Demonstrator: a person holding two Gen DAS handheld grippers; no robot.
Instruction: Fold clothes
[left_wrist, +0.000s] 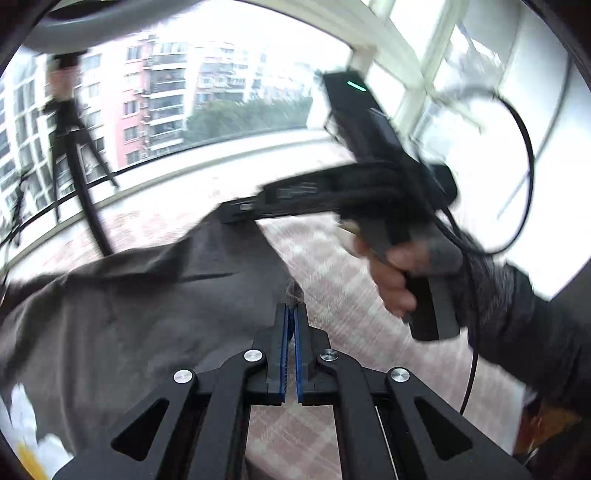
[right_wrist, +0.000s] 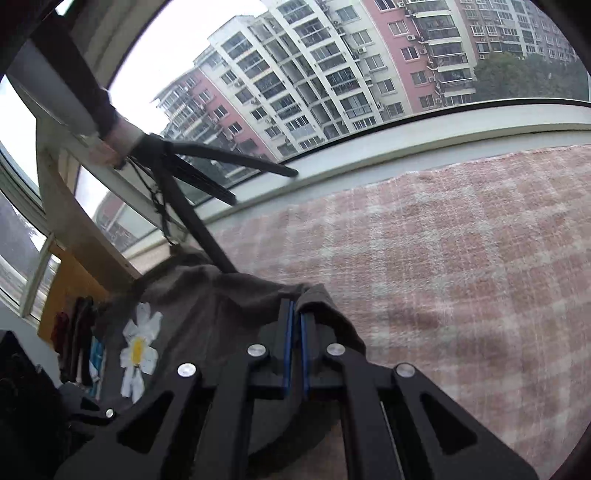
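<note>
Shirt (left_wrist: 140, 295): your left tongs (left_wrist: 294, 314) and right tongs (right_wrist: 296, 314) each pinch an edge, holding it above the blanket (right_wrist: 443, 240). Mid-fold, probably; next, lay it flat.

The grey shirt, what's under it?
Under the grey shirt lies the pink checked blanket, showing beside it. Whatever sits beneath the shirt's middle is covered.
</note>
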